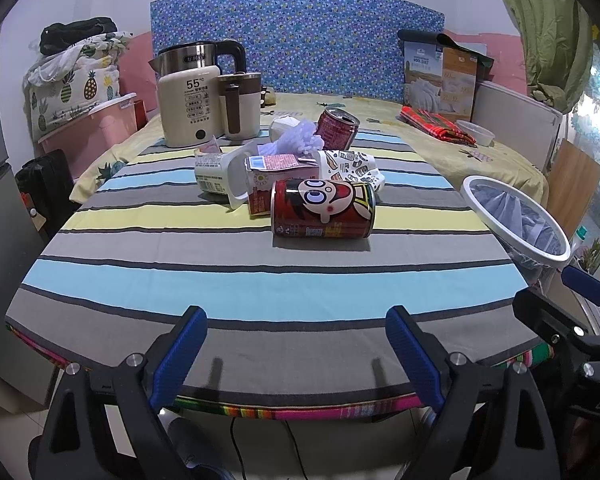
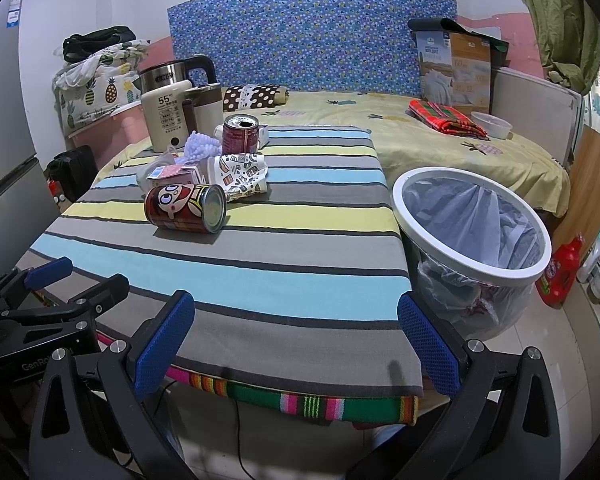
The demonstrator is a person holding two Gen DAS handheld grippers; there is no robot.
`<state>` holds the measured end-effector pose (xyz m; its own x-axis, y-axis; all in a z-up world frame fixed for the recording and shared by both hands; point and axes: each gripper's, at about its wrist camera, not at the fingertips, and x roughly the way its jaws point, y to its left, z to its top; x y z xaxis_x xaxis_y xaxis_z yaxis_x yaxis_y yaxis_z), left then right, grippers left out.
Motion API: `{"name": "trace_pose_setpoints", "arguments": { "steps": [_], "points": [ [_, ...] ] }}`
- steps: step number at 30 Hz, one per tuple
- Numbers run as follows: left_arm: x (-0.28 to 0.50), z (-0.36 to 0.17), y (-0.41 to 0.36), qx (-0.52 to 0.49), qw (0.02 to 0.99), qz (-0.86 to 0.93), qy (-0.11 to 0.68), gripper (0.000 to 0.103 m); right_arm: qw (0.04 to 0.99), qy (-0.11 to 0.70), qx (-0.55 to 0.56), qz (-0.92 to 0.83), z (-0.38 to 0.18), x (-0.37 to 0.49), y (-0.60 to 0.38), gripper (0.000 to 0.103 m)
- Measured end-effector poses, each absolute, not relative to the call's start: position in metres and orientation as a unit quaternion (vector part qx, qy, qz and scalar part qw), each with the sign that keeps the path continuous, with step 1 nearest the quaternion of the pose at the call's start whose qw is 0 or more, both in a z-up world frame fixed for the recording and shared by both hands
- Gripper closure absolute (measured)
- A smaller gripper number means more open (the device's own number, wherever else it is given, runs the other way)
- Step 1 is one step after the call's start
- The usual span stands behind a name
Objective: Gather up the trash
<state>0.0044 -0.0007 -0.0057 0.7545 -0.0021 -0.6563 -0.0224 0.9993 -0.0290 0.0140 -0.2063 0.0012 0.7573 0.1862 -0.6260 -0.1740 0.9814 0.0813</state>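
We see the red cartoon-printed metal can [image 1: 323,209] lying sideways, long axis across the striped tabletop [image 1: 236,280]; left hand-held gripper [image 1: 296,354] and right hand-held gripper [image 2: 296,340] gape empty.

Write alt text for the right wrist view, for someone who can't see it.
The open right gripper hovers at the near edge of a striped table holding a trash pile led by a tipped red cartoon can. A white-rimmed lined bin stands beside the table on the right.
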Motion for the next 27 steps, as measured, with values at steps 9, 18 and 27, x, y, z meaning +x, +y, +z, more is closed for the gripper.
{"name": "trace_pose_setpoints", "arguments": {
  "steps": [9,18,27],
  "points": [
    [0.007,-0.008,0.001,-0.014,0.936,0.007,0.351,0.012,0.936,0.338,0.007,0.097,-0.002,0.016,-0.205,0.001],
    [0.021,-0.016,0.004,0.001,0.934,0.009,0.356,0.012,0.937,0.335,0.003,0.100,0.000,0.025,-0.203,0.001],
    [0.058,-0.013,0.015,-0.022,0.932,-0.021,0.360,0.020,0.938,0.329,-0.001,0.107,0.004,0.039,-0.201,0.001]
  ]
}}
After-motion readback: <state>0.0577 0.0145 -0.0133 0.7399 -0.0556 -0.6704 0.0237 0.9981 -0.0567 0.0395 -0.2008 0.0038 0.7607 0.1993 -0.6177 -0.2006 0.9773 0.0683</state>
